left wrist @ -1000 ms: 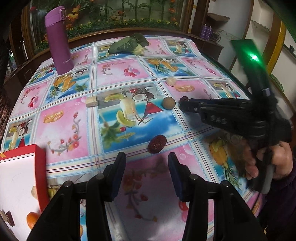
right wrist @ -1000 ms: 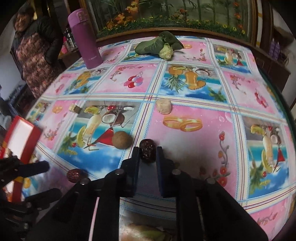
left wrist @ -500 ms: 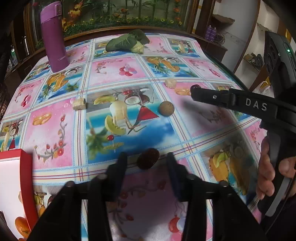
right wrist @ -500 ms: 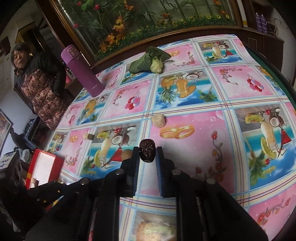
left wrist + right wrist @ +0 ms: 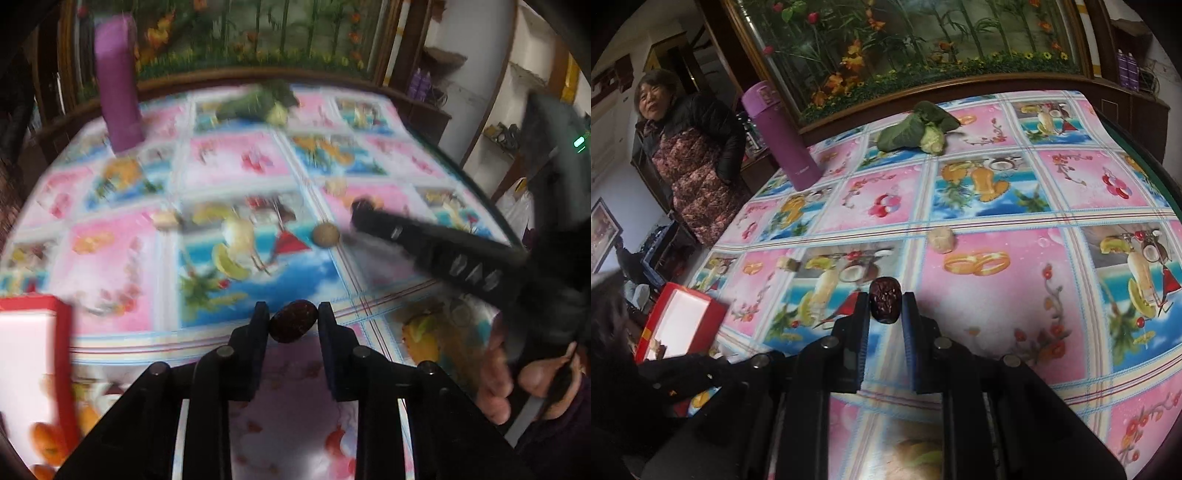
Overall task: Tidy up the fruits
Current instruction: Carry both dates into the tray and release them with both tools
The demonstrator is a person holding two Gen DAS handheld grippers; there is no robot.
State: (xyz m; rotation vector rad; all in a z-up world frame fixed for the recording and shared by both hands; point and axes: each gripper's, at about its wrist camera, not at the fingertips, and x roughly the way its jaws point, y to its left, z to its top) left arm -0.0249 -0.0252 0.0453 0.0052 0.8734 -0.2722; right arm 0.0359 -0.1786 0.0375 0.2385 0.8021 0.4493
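Note:
In the left wrist view a dark red date (image 5: pixel 293 322) sits between the fingers of my left gripper (image 5: pixel 293 320). The jaws are closing, and both pads look to be touching the fruit just above the flowered tablecloth (image 5: pixel 110 266). My right gripper (image 5: pixel 885 306) is shut on a second wrinkled dark date (image 5: pixel 885 300), held above the cloth. That gripper also reaches in from the right in the left wrist view, the right gripper (image 5: pixel 364 206) with its date at the tip. A red box (image 5: pixel 35 332) with a white inside lies at the left.
A brown round fruit (image 5: pixel 325 235), a pale lumpy fruit (image 5: pixel 942 240) and a small cube piece (image 5: pixel 786 263) lie mid-table. A purple flask (image 5: pixel 783 136) and a leafy vegetable (image 5: pixel 919 127) stand at the far side. A person (image 5: pixel 687 162) stands beyond the left edge.
My left gripper's jaws came together around the date that lay ahead of them. The right gripper kept its date and swung, tilting its view toward the left of the room.

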